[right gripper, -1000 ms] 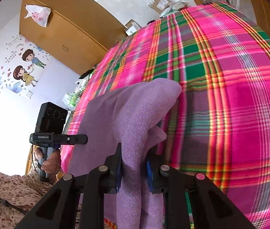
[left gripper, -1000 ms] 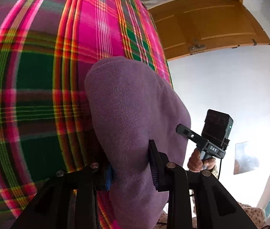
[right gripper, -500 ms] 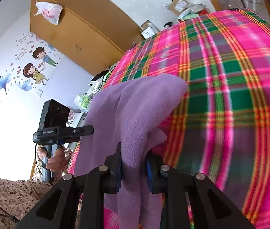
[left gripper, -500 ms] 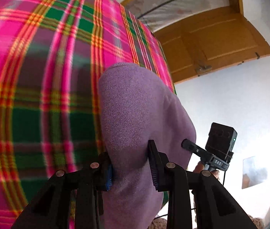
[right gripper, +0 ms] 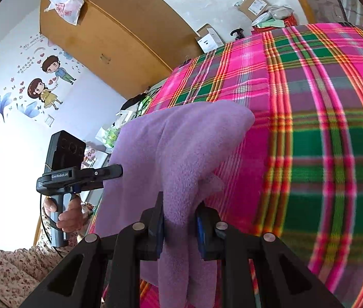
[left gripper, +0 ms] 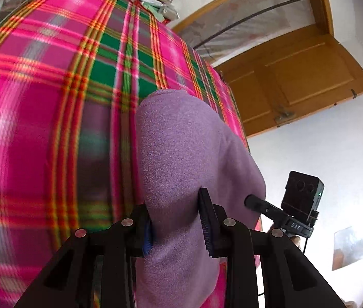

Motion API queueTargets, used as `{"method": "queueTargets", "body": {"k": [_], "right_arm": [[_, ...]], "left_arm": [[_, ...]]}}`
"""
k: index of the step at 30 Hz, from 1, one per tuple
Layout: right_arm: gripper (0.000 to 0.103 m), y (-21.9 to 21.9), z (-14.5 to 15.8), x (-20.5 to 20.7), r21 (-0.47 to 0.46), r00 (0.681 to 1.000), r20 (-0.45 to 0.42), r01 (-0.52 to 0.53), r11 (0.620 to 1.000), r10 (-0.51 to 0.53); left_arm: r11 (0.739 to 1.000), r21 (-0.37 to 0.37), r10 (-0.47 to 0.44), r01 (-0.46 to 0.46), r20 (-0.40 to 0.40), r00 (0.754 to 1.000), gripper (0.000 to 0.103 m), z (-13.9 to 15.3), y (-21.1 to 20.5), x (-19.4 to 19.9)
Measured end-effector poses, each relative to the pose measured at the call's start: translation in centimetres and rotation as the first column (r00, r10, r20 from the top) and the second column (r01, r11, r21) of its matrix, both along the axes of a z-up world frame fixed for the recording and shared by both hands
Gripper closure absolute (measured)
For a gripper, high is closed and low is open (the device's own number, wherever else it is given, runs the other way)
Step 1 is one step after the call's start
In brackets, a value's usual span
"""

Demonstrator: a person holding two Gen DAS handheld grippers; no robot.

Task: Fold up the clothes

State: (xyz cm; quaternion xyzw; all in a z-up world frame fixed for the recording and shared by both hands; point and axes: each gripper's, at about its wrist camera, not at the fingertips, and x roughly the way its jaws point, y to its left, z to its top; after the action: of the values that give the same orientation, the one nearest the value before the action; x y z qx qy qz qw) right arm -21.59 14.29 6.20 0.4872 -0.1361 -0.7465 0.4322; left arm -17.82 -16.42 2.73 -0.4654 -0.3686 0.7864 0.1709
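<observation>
A purple fleece garment (left gripper: 191, 159) is stretched between both grippers above a pink and green plaid bedspread (left gripper: 53, 128). My left gripper (left gripper: 176, 220) is shut on a thick fold of the fleece, which bulges up between the pads and hangs below them. My right gripper (right gripper: 180, 222) is shut on another bunched edge of the same purple fleece garment (right gripper: 181, 148), with ends hanging under the jaws. The right gripper's body shows at the right of the left wrist view, and a hand (right gripper: 68, 215) holding the left one shows at the left of the right wrist view.
The plaid bedspread (right gripper: 322, 141) fills most of both views. A wooden door (left gripper: 299, 84) stands open at the bed's right. A wooden wardrobe (right gripper: 109, 38), cardboard boxes (right gripper: 253, 5) and a stickered wall (right gripper: 42, 84) lie behind and left. A floral quilt (right gripper: 7, 269) lies at the lower left.
Both grippers have travelled over the bed with the fleece held between them. More of the bed's far end, the boxes and the door frame have come into view.
</observation>
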Motion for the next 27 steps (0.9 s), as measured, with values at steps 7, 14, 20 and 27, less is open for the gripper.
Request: {"method": "queueTargets", "body": {"k": [7,14,20,27], "right_arm": [[0.083,-3.4,0.0,-3.1,0.028,1.000,-0.023,-0.004,1.000,0.004],[0.083,-5.8,0.2,-5.9,0.020,0.999,-0.046,0.021,1.000,-0.020],[0.083,-7.1,-0.4,-7.5,0.030,0.999,-0.040,0.035,0.999,-0.034],[0.083,-7.4,-1.9,-8.7,0.061,0.998,-0.046,0.053,0.997,-0.051]], "left_arm": [[0.999,-0.025,0.021,-0.021,0.004,1.000,0.071,-0.9,-2.4,-2.7],[0.998,-0.047,0.028,-0.029,-0.027,0.999,0.071,0.0,-4.4,-6.3],[0.996,-0.085,0.030,-0.033,-0.035,0.999,0.071,-0.1,-5.2,-8.7],[0.996,-0.079,0.030,-0.032,-0.021,0.999,0.071,-1.7,-6.4,-10.3]]}}
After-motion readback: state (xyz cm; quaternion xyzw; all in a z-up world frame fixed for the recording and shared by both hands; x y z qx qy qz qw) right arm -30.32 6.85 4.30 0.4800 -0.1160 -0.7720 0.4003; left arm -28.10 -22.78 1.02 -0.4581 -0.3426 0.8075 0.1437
